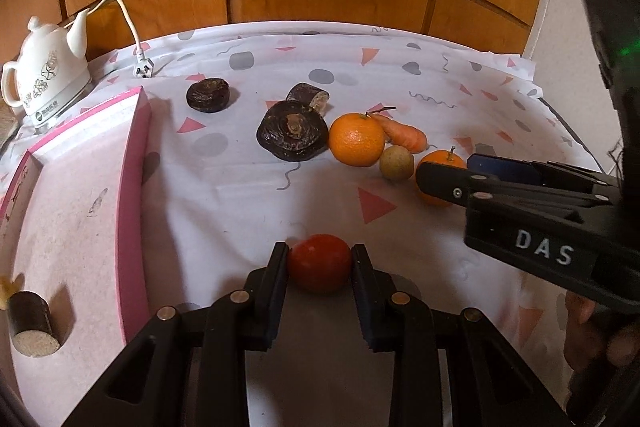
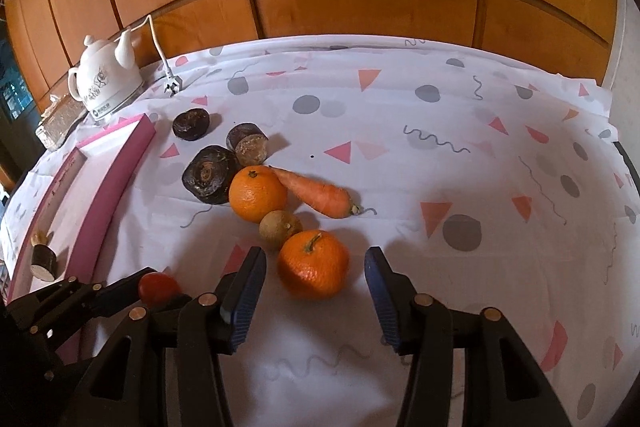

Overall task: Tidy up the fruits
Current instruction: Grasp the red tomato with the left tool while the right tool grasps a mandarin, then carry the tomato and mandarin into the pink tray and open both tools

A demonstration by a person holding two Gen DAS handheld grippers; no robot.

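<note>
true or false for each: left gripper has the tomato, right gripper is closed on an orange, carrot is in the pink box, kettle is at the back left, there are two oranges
1. The left gripper has the tomato between its jaws. True.
2. The right gripper is closed on an orange. False: its jaws stand open on either side of the small orange.
3. The carrot is in the pink box. False: it lies on the tablecloth beside the big orange.
4. The white kettle stands at the back left. True.
5. There are two oranges. True.
</note>
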